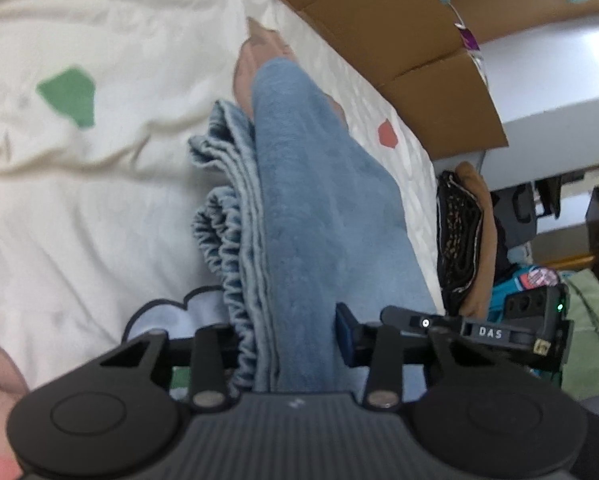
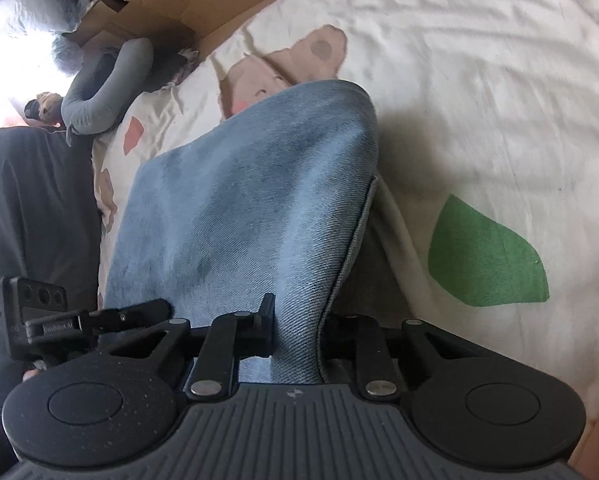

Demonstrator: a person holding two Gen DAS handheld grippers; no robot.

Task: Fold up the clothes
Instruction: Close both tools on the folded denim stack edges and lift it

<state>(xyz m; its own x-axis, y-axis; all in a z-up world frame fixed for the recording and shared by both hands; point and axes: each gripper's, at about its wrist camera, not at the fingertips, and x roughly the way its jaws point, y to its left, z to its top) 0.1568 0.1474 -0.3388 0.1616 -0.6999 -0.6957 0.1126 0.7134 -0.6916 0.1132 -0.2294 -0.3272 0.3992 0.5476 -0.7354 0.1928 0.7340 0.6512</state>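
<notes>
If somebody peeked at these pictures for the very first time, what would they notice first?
Probably the blue denim garment, right in the middle of both pictures, with the left gripper and the right gripper each pinching part of it. Under it is a cream bedsheet printed with shapes: a big green patch to the right and a pink cartoon animal peeking out beyond the garment. Brown cardboard runs along the bed's far edge.

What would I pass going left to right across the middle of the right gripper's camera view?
Dark cushion → blue jeans → white sheet with its green patch.
</notes>
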